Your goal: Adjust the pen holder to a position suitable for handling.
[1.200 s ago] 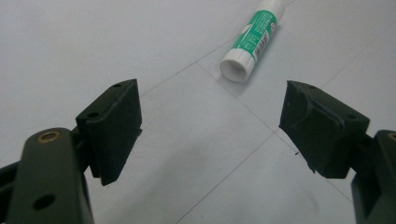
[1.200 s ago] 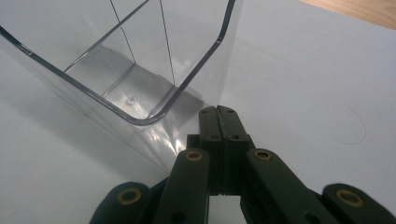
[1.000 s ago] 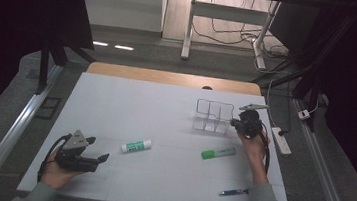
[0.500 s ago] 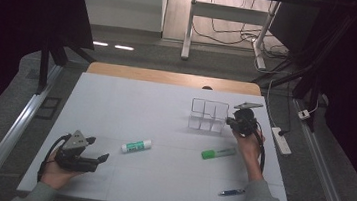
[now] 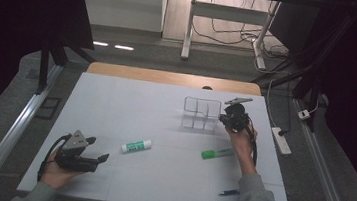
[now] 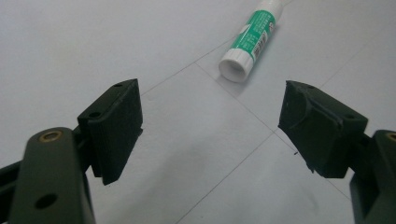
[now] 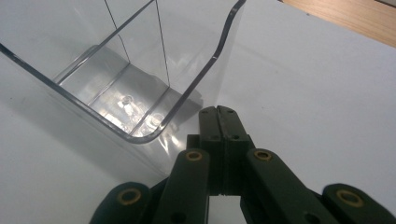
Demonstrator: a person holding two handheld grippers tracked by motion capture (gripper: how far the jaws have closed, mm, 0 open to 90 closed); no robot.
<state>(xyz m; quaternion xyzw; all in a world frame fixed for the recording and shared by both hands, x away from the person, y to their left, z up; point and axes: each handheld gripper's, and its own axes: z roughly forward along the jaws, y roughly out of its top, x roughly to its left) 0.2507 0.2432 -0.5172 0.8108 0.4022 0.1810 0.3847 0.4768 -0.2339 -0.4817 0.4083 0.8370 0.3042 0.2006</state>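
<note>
A clear plastic organizer [image 5: 200,114] with dividers stands at the table's back right. My right gripper [image 5: 222,119] is at its right end. In the right gripper view the jaws [image 7: 218,112] are pressed together right where a thin wall edge of the organizer [image 7: 140,84] comes down to their tips. My left gripper [image 5: 98,149] rests at the front left, held in a hand, its jaws [image 6: 210,130] wide open over bare table. A white and green glue stick [image 5: 136,146] [image 6: 252,37] lies just beyond them, apart from the pads.
A green marker [image 5: 217,153] lies beside the right forearm. A blue pen [image 5: 228,192] sits near the front right edge. The white table [image 5: 130,105] has a wooden strip along the back. A power strip [image 5: 281,140] lies on the floor at the right.
My right gripper has slid left, and the clear organizer has shifted left with it. The left gripper, glue stick, marker and pen have stayed put.
</note>
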